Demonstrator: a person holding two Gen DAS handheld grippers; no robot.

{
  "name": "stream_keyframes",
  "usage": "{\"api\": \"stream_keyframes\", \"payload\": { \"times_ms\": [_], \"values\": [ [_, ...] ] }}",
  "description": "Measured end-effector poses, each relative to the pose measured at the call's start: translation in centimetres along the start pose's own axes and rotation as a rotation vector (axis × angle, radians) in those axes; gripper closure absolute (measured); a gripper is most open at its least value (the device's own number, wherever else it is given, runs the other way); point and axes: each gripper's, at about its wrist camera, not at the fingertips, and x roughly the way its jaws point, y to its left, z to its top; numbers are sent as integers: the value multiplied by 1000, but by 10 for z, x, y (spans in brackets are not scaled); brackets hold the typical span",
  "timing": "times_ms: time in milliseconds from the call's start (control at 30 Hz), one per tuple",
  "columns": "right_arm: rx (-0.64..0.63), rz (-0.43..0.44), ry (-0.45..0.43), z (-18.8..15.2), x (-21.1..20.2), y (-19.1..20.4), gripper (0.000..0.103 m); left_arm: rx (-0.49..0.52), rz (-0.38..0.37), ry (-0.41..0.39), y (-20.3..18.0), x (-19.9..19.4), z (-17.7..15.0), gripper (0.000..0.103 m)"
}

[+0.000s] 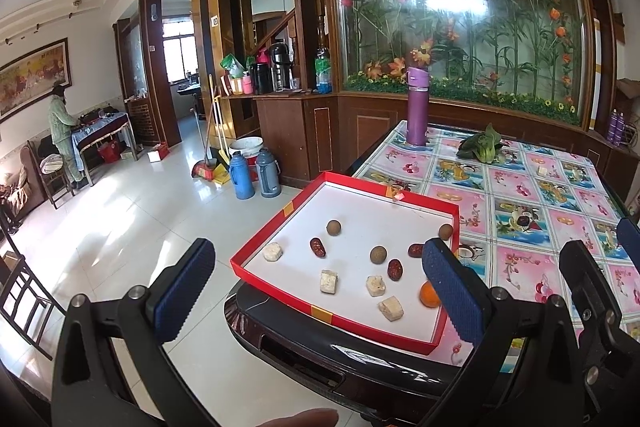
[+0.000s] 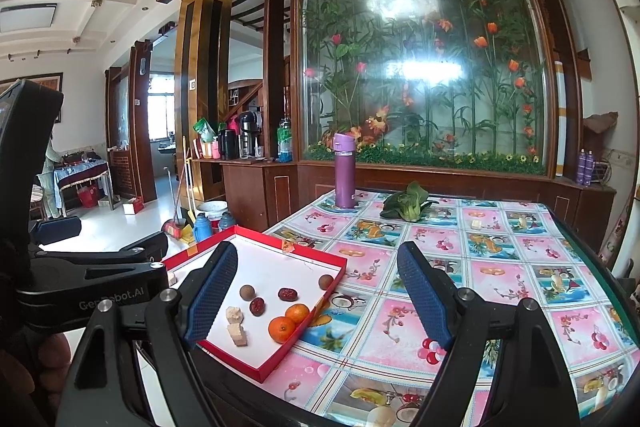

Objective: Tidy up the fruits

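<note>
Both tools, left (image 1: 320, 287) and right (image 2: 320, 295), hang released and empty before the red tray (image 2: 276, 363) on the desk (image 2: 500, 267); approach one mandarin (image 2: 281, 329) from above, straddling it without nudging its touching neighbour (image 2: 297, 313).

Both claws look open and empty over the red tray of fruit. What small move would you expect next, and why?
Probably the right claw eases down toward the two oranges at the near right corner of the red tray. Both it and the left claw are open and hold nothing, and the oranges lie closest to the right claw, clear of the red dates and the longans.
</note>
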Motion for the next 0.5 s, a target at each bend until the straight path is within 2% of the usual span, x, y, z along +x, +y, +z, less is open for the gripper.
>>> {"api": "stream_keyframes", "payload": {
  "times_ms": [500],
  "values": [
    [17,-2,-25,-2,-9,-1,21,12,0,-18,-6,-14,0,0]
  ]
}}
